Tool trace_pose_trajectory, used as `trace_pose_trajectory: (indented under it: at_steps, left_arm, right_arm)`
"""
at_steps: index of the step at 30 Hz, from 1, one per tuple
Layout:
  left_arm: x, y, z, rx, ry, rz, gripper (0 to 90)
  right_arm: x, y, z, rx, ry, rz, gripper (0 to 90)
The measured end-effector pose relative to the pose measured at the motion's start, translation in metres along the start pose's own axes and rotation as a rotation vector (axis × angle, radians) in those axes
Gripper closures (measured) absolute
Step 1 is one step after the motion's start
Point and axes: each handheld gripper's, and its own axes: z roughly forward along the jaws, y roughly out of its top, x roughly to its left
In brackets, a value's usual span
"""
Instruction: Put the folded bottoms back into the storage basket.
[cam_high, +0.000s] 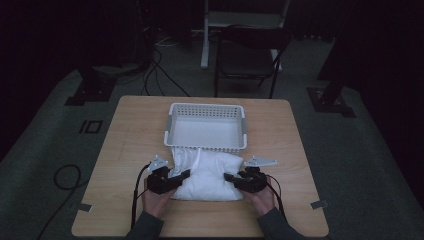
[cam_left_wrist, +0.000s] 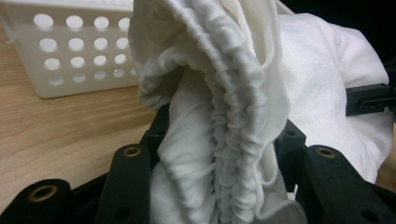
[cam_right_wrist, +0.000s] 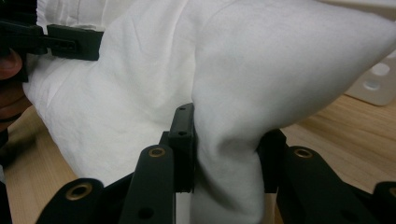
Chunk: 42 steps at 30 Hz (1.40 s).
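Observation:
A white folded cloth (cam_high: 207, 175) with a gathered elastic edge lies on the wooden table (cam_high: 130, 125), just in front of the white perforated basket (cam_high: 207, 126). My left gripper (cam_high: 184, 175) is shut on the cloth's left side; in the left gripper view the bunched elastic hem (cam_left_wrist: 224, 140) is pinched between the black jaws. My right gripper (cam_high: 229, 177) is shut on the cloth's right side, and in the right gripper view a thick fold of cloth (cam_right_wrist: 229, 154) is clamped between its jaws. The cloth hangs slightly lifted between both grippers.
The basket (cam_left_wrist: 70, 51) stands empty behind the cloth, near the table's middle back. A dark chair (cam_high: 247, 57) stands beyond the far table edge. Cables (cam_high: 65, 177) lie on the grey floor at the left. Bare wood shows on both sides of the cloth.

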Motion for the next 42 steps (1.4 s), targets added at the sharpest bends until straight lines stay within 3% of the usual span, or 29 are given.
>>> trace_pose_trajectory:
  at_steps: [24, 42]
  left_arm:
    - [-0.014, 0.019, -0.024, -0.052, 0.001, 0.011, 54.3]
    - [-0.016, 0.035, -0.033, -0.067, -0.002, 0.017, 54.3]
  right_arm:
    - [0.015, 0.018, -0.018, -0.048, -0.001, -0.03, 67.6]
    - [0.023, 0.034, -0.027, -0.069, -0.012, -0.056, 67.6]
